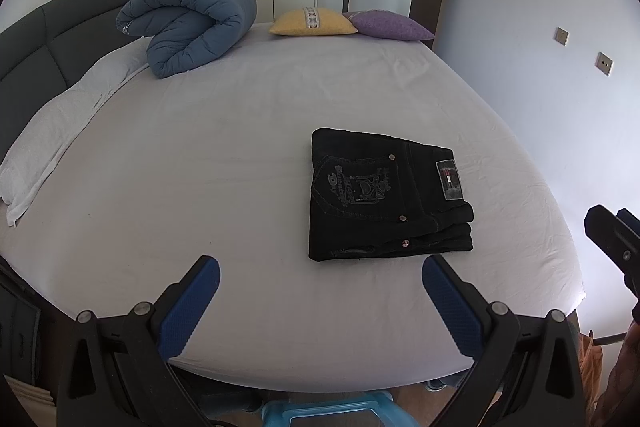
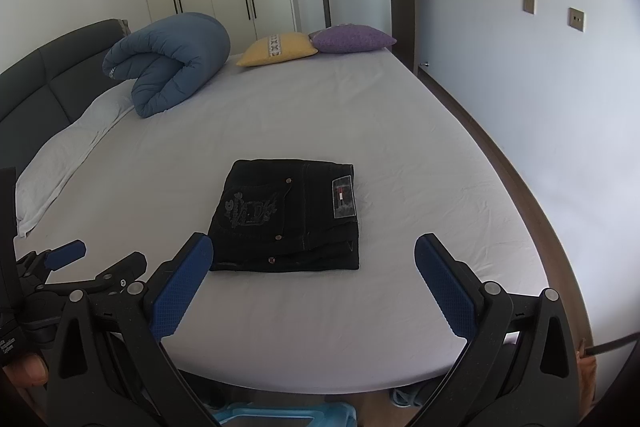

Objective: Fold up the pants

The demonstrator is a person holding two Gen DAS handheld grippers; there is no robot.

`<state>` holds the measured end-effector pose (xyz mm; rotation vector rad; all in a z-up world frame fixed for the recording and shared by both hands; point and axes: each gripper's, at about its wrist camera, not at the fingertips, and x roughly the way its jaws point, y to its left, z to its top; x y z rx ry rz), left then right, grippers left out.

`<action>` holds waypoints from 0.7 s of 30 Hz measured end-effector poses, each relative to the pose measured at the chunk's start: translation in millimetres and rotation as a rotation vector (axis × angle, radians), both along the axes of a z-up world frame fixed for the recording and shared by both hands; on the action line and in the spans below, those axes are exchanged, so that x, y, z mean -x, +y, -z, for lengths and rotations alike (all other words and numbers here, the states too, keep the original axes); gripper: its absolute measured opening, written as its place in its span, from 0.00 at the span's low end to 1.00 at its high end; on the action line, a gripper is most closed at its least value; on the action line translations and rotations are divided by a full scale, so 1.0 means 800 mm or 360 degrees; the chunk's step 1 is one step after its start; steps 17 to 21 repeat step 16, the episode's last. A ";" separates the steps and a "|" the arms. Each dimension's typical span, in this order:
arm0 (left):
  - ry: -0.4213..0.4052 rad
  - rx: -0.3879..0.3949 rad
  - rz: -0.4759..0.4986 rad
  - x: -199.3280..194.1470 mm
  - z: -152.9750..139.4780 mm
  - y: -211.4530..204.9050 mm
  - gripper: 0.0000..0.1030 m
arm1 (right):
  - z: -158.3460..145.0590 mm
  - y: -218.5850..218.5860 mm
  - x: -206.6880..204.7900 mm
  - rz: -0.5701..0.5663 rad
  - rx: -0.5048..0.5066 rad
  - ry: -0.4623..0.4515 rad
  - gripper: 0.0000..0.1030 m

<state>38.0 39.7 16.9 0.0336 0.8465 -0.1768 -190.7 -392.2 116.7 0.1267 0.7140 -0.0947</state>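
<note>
Near the bed's (image 1: pixel 240 155) foot edge, folded black jeans (image 1: pixel 384 195) lie free; left gripper (image 1: pixel 320 303) and right gripper (image 2: pixel 312 287) gape wide, empty; a stray nudge could likely undo the stack.

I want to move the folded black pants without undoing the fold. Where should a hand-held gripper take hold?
Probably the thick stacked edge of the folded pants nearest the right hand-held gripper, coming in low from the near side of the bed. All layers end there, so one pinch should catch the whole stack.
</note>
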 end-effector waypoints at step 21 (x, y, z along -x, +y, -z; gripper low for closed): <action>-0.0070 -0.0106 0.0022 0.005 -0.007 -0.005 1.00 | 0.013 0.017 0.009 -0.0003 -0.0006 0.0012 1.00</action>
